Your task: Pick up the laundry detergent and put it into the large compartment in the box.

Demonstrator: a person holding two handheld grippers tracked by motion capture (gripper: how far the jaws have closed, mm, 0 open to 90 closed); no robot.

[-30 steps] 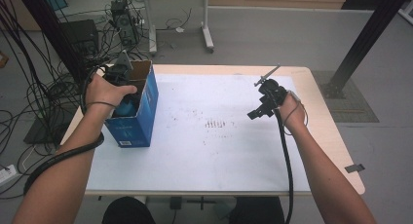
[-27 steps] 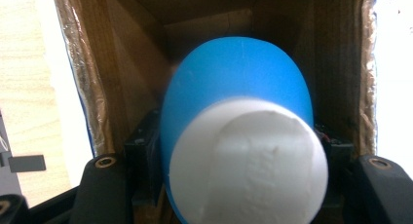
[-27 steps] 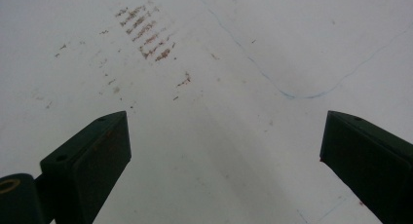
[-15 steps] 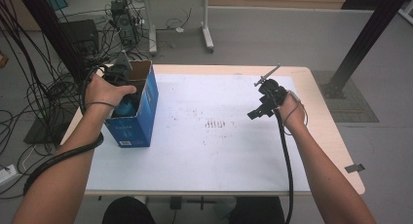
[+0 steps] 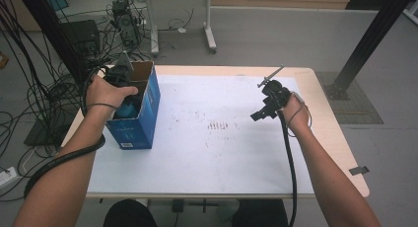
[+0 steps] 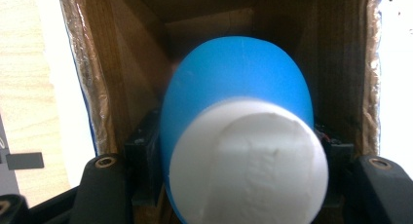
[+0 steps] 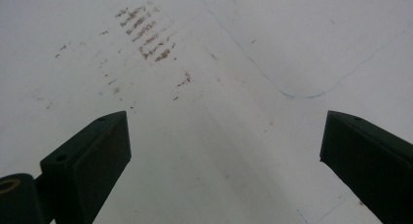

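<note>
Smooth, seemingly plastic blue bottle (image 6: 234,87) inside rough brown cardboard box (image 6: 122,63).

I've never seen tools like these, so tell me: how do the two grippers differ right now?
The left gripper reaches down into the blue cardboard box, while the right gripper hangs above the white table sheet. The left one's jaws are shut on a blue bottle with a white cap; the right one's stand wide apart, with nothing between them. Both are black, hand-held and trail a cable.

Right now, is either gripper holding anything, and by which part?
The left gripper clamps a blue bottle by its sides, just below the white cap, inside the cardboard box. The right gripper is open, holding nothing.
</note>
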